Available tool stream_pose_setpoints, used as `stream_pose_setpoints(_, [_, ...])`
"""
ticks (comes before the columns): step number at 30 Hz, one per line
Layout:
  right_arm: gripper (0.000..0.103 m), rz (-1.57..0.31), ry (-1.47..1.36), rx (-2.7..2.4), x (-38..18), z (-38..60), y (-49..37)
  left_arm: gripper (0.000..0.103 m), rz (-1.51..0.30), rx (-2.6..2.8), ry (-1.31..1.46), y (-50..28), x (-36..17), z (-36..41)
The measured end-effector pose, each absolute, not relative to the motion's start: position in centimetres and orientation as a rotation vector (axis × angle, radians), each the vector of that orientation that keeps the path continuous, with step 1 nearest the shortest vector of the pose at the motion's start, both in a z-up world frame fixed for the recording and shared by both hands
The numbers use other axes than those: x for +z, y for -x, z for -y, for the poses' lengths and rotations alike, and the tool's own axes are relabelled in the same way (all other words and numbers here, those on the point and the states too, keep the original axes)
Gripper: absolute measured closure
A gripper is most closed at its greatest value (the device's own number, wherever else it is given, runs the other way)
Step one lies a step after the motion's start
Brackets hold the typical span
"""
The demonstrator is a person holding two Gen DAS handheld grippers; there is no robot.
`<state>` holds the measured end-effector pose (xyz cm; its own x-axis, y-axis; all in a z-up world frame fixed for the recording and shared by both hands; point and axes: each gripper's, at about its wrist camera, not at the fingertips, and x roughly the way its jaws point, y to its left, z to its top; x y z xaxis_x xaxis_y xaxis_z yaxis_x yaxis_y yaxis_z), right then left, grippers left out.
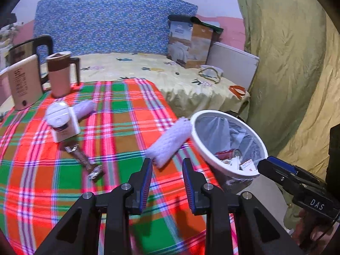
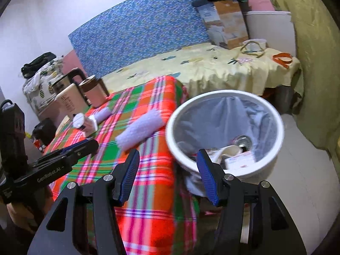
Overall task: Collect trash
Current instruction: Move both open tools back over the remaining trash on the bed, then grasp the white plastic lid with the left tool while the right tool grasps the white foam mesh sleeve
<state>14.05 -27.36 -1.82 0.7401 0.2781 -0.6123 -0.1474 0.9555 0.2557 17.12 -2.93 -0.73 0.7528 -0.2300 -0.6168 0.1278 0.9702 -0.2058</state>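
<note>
A white foam net sleeve [image 1: 169, 141] lies on the plaid tablecloth [image 1: 119, 114] near the table's right edge, just ahead of my open, empty left gripper [image 1: 167, 163]. It also shows in the right wrist view [image 2: 141, 129]. A white trash bin [image 1: 228, 146] with a liner stands beside the table and holds a can and paper scraps. My right gripper [image 2: 167, 155] is open and empty, over the table edge and bin rim [image 2: 225, 135]. A second foam sleeve [image 1: 85, 107] and a brown wrapper [image 1: 85, 161] lie further left.
A white-capped jar on a white box [image 1: 61, 121], a brown mug [image 1: 60, 74], a beige kettle [image 1: 23, 80] and a steel kettle stand at the table's far left. Behind is a bed with yellow sheet [image 1: 161, 72], a cardboard box [image 1: 189, 42] and a green curtain [image 1: 293, 63] at right.
</note>
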Motion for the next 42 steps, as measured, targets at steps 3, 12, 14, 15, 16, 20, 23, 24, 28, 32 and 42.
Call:
stream_pose_setpoints(3, [0.045,-0.718,-0.196,0.261,-1.9,26.3,-14.3,0.074,-0.686,-0.16,0.165,-16.3,-0.7,1.3])
stream_pose_setpoints(12, [0.045,-0.777,-0.212,0.282,-2.7,24.2,-15.7,0.074,-0.672,-0.07,0.188,-15.5,-0.8,-2.9])
stream_pose_setpoints(14, [0.045,-0.784,-0.215,0.284,-2.7,23.7,-15.7,0.067,-0.667,-0.048,0.201,-15.6,-0.9,-3.8])
stream_pose_setpoints(15, [0.045,-0.786,-0.214,0.285,-2.8,23.5,-16.0,0.062,-0.663,-0.036,0.209,-15.7,-0.9,-4.3])
stream_pose_setpoints(16, [0.045,-0.787,-0.213,0.287,-2.7,23.4,-16.0,0.059,-0.66,-0.028,0.217,-15.8,-0.9,-4.7])
stream_pose_setpoints(20, [0.045,-0.802,-0.221,0.284,-3.0,22.5,-17.1,0.055,-0.648,0.015,0.232,-16.4,-0.8,-6.3])
stream_pose_setpoints(23, [0.045,-0.817,-0.239,0.281,-3.4,22.2,-17.9,0.05,-0.637,0.048,0.237,-17.3,-0.6,-7.4])
stream_pose_setpoints(24, [0.045,-0.824,-0.241,0.281,-3.6,22.0,-18.3,0.046,-0.633,0.061,0.24,-17.6,-0.5,-7.8])
stream_pose_setpoints(28, [0.045,-0.848,-0.246,0.264,-4.2,21.2,-19.4,0.043,-0.63,0.101,0.253,-19.4,-0.5,-9.2])
stream_pose_setpoints(32, [0.045,-0.865,-0.25,0.238,-4.6,20.8,-20.4,0.041,-0.64,0.13,0.27,-21.2,-0.8,-10.1])
stream_pose_setpoints(42, [0.045,-0.899,-0.224,0.167,-5.4,19.8,-22.8,0.04,-0.672,0.181,0.285,-25.0,-2.5,-10.8])
